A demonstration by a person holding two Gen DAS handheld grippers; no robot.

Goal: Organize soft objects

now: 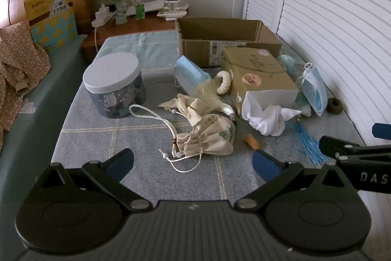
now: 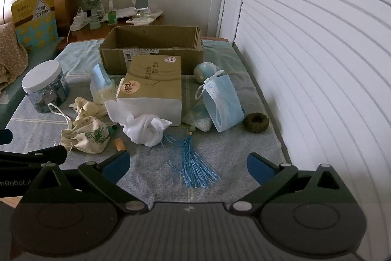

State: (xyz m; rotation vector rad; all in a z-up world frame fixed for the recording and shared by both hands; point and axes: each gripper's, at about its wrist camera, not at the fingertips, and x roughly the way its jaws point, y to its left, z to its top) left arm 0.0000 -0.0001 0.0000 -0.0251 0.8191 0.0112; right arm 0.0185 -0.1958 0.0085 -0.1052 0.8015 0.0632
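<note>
Task status: not started, as judged. Left gripper [image 1: 193, 163] and right gripper [image 2: 188, 166] both hover with jaws spread wide, holding nothing. The cardboard box [image 2: 151, 50] appears empty. Soft items lie loose on the blanket in front of it: drawstring pouch [image 1: 210, 138], white cloth [image 2: 144, 129], face mask [image 2: 223, 102], blue tassel [image 2: 195, 163], scrunchie [image 2: 256, 122]

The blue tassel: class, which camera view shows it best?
The right wrist view: the blue tassel lies whole and centred ahead of the open right gripper. In the left wrist view the tassel sits near the right edge, its end cut off by the other gripper.
</note>
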